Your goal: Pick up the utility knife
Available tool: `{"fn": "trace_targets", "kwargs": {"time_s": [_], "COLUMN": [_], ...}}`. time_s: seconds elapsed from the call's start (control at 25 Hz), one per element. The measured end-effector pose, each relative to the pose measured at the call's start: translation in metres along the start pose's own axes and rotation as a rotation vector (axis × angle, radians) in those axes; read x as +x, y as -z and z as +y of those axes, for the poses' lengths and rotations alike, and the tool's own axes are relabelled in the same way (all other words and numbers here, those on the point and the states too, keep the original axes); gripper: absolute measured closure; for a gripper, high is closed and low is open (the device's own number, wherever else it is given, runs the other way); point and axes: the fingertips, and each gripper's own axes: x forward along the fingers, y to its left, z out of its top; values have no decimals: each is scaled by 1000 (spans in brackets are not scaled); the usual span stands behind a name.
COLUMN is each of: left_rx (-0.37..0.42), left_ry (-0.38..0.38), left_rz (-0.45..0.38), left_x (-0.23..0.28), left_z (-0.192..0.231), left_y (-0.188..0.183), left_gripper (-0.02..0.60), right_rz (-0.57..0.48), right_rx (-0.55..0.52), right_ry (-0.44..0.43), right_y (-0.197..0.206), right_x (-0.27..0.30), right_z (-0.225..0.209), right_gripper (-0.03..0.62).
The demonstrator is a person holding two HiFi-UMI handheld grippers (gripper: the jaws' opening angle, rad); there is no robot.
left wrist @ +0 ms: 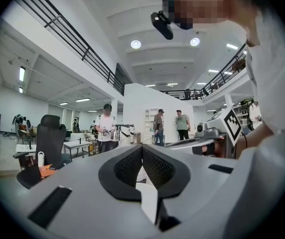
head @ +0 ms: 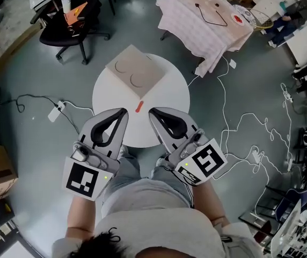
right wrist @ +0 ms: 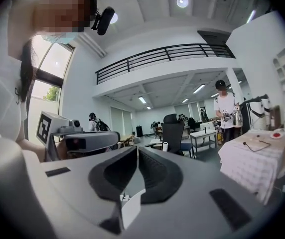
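On the table (head: 169, 98), the utility knife (head: 138, 107) lies lengthwise toward the cardboard (head: 134, 71)

Grey left claw (head: 124, 112) and right claw (head: 152, 112), black pads (left wrist: 128, 167), square-marker cubes (head: 82, 179), grey shirt (head: 159, 219).

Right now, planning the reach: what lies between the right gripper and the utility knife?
Nothing: in the head view only bare white table separates right gripper and utility knife.

One round table (head: 167, 98), centre, bears one knife (head: 138, 107) and one board (head: 133, 70); below it are two grippers, the left gripper (head: 123, 111) and the right gripper (head: 152, 112); one chair (head: 56, 34) stands upper left, one draped table (head: 196, 26) upper right.
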Motion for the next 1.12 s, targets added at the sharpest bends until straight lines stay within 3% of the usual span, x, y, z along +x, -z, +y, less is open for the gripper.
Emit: {"fn": "trace_targets", "kwargs": {"time_s": [0.32,0.6,0.8,1.12], "left_rx": [-27,-48,-58,-81], "left_ry": [176,325,388,459], "left_rz": [26,46,58,84], "left_x": [14,38,53,69], "left_z": [51,68,74,79], "left_y": [17,38,58,89], "left_gripper": [571,571,571,571], "right_rz": [80,175,261,392], "right_rx": [98,190,251,353], "right_ry": [194,373,482,587], "right_y": [42,97,146,230], "right_x": [55,69,70,78], "right_z": [-30,-60,-78,-92], "right_gripper": [578,556,549,542]}}
